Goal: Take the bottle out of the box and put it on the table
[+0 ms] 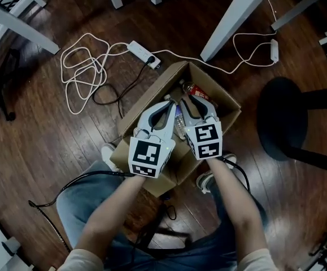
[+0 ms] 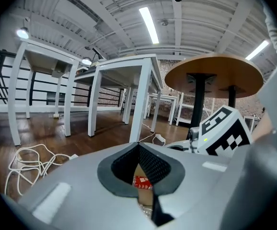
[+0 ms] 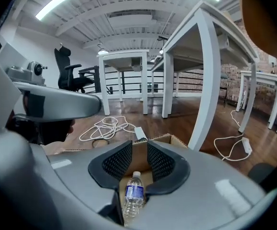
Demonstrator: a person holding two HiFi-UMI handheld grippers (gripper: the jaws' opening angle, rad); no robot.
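Two claws over an open box (image 1: 155, 95) on the floor (image 1: 50, 151), with the bottle (image 1: 179, 122) lying inside it.

The dark wooden floor fills the head view, with white table legs (image 1: 236, 16) at the far side and a round black stool base (image 1: 282, 117) to the right. The cardboard box sits in the middle, just beyond the person's knees. The left claw (image 1: 166, 107) is above the box's left half, its tips together and nothing between them. Just beside it, the right claw (image 1: 194, 103) has its jaws apart. In the right gripper view the clear bottle (image 3: 133, 195) shows between them, and the pads do not press on it. A second bottle with a red label (image 1: 197, 89) lies at the far end of the box. A white power strip (image 1: 143, 52) and a looped cable (image 1: 84, 66) lie to the far left.
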